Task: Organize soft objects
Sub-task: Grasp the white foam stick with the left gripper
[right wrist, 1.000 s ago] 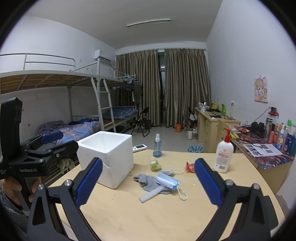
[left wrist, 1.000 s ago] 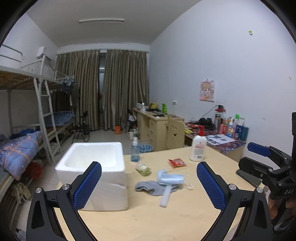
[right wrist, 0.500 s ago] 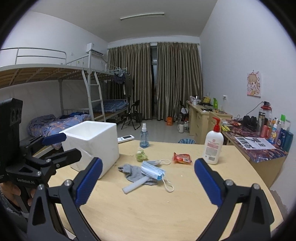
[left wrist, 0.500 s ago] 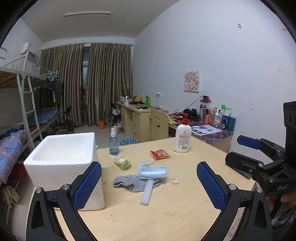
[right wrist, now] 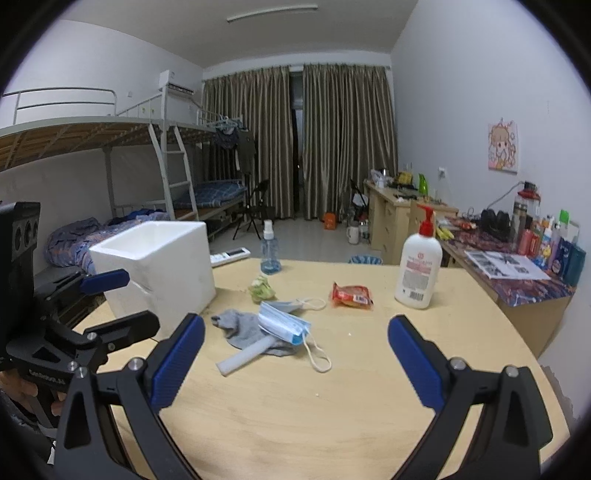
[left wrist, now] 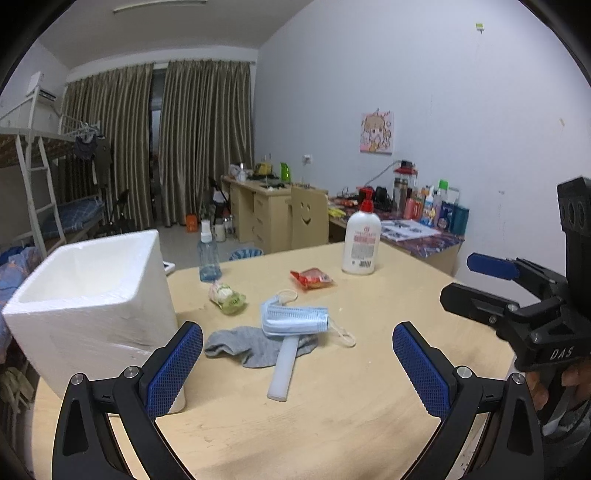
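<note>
Both units are hovering above the near table edge. Left gripper and right gripper are each standing spread, gripping nothing. The grey sock is lying just beyond them, the blue face mask and a white stick resting on it. At far left, the white foam box is sitting open; its visible interior is showing nothing inside.

Dim, cool indoor light from a ceiling tube lamp; soft, faint shadows on the table. Strong fisheye curvature, black vignetted corners; slight overall softness and noise.
</note>
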Available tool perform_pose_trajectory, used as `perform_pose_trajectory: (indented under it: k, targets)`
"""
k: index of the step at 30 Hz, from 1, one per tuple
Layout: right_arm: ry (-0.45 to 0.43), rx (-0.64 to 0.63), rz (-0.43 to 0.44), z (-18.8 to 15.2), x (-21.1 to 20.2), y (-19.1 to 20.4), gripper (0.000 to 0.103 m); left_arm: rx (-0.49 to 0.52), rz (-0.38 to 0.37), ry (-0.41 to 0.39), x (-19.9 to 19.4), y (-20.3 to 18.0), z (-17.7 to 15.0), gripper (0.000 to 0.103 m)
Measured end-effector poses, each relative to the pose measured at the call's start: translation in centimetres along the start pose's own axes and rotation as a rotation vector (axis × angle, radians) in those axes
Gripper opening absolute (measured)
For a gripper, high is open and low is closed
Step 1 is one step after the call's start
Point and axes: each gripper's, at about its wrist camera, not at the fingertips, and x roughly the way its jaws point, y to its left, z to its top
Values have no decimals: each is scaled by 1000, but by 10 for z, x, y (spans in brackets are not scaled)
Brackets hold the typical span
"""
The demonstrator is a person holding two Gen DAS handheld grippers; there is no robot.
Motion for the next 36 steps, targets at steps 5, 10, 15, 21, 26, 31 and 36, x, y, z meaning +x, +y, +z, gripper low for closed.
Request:
perform_pose_trajectory:
  k: [5, 10, 15, 21, 26, 31, 36]
  targets:
    - [46, 12, 27, -3, 16, -9, 101, 5, -8, 47, 27, 2, -5, 103]
    - [89, -11, 37, -5, 34, -15, 101, 1, -21, 84, 51, 7, -10, 103]
    - [132, -28, 41, -5, 55, -22, 99, -5, -25, 127, 74, 13, -15, 103]
    - [196, -23, 76, -7, 81, -28, 95, -15, -40, 185, 101, 20, -23, 90]
    - [237, -34, 89, -9, 98, -28, 91, -2, -44, 268, 122, 20, -32, 73]
    - [261, -35, 101, -8, 111, -29, 91, -4, -34, 342, 139, 23, -40, 55]
    - [278, -42, 106, -6, 122, -32, 91, 11, -32, 379, 146, 20, -45, 51]
